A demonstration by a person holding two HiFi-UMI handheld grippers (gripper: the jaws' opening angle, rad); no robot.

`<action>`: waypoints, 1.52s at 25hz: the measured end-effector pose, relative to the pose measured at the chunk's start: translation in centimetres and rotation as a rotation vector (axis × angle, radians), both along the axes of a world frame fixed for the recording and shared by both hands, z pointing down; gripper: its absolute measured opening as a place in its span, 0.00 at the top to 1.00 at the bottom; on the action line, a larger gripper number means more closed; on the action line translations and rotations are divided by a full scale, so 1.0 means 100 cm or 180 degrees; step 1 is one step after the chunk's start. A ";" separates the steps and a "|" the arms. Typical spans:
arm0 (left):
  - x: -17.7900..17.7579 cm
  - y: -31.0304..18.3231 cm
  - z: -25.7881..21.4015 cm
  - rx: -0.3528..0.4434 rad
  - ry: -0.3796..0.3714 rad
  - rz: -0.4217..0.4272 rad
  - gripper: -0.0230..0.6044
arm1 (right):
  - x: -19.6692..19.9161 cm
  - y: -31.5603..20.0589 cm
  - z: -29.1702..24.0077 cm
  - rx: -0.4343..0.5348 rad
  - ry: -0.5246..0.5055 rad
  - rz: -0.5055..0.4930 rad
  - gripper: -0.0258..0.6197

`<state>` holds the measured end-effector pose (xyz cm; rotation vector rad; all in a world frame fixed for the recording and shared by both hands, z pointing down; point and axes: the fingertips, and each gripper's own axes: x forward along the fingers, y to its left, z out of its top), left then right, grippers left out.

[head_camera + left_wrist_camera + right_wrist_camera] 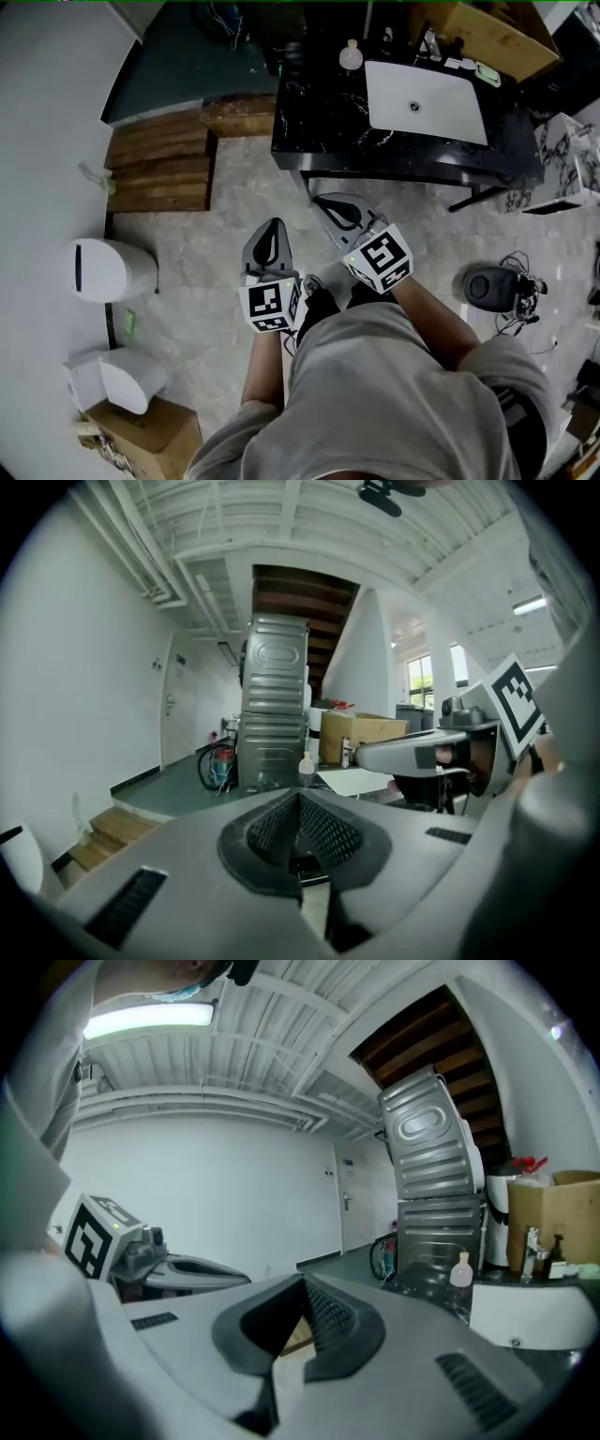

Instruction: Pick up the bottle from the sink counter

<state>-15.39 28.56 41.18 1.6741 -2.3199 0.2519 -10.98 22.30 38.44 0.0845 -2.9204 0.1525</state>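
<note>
A small pale bottle (351,54) stands upright on the black marble sink counter (319,122), just left of the white basin (427,98). It also shows far ahead as a small bottle (307,769) in the left gripper view and as a small bottle (460,1271) in the right gripper view. My left gripper (270,246) is held low over the floor, well short of the counter, its jaws shut with nothing in them. Slightly ahead and closer to the counter's front edge, my right gripper (339,214) is also shut and empty.
Wooden steps (159,159) lie left of the counter. A white bin (108,269) and a cardboard box (150,436) stand at the left. A black device with cables (492,286) sits on the floor at the right. Another cardboard box (487,33) stands behind the basin.
</note>
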 end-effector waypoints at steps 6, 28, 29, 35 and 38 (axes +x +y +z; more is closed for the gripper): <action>-0.010 -0.037 0.020 -0.0052 0.0000 0.0741 0.94 | 0.020 -0.029 -0.003 0.0143 0.0106 0.0718 0.95; 0.038 -0.286 0.018 -0.0226 -0.0004 0.1726 0.94 | 0.097 -0.266 0.001 -0.0006 -0.0130 0.1800 0.95; 0.035 -0.293 0.020 -0.0255 0.0001 0.1670 0.94 | 0.100 -0.274 0.004 -0.0032 -0.0118 0.1784 0.95; 0.019 -0.324 0.028 -0.0341 0.0128 0.1419 0.94 | 0.110 -0.305 0.019 -0.0190 -0.0086 0.1818 0.95; 0.015 -0.342 0.032 -0.0422 0.0020 0.1444 0.94 | 0.111 -0.318 0.029 -0.0272 -0.0104 0.1875 0.95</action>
